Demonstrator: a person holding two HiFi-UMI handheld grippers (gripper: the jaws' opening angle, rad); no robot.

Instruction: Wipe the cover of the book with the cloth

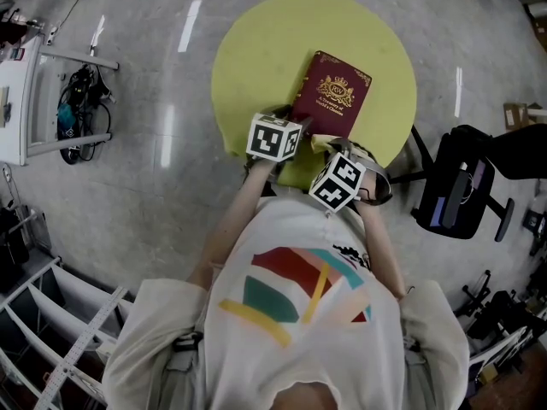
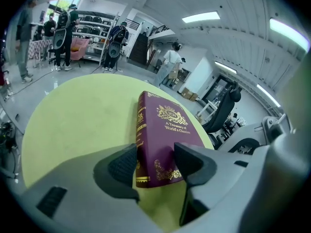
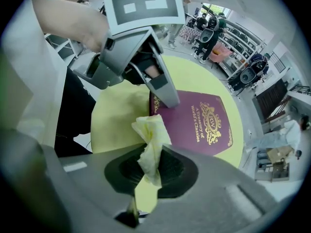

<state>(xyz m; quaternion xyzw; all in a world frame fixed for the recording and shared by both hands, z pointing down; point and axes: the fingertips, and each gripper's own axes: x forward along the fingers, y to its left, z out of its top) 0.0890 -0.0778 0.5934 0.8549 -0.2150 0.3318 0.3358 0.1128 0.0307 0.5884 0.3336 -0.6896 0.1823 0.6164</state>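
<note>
A maroon book (image 1: 332, 92) with a gold crest lies flat on the round yellow table (image 1: 256, 49). My left gripper (image 1: 301, 128) is at the book's near spine corner. In the left gripper view the book (image 2: 167, 130) sits between the jaws, one pad against the spine and the other on the cover, so the left gripper (image 2: 155, 165) is shut on it. My right gripper (image 3: 150, 171) is shut on a crumpled pale yellow cloth (image 3: 151, 140), which stands up just short of the book's near edge (image 3: 194, 123). The left gripper's finger (image 3: 165, 89) rests on the book's corner.
A black office chair (image 1: 461, 190) stands right of the table. A white cart (image 1: 21, 101) with cables is at the far left, and white racks (image 1: 51, 314) at the lower left. Several people (image 2: 63, 28) stand far off in the hall.
</note>
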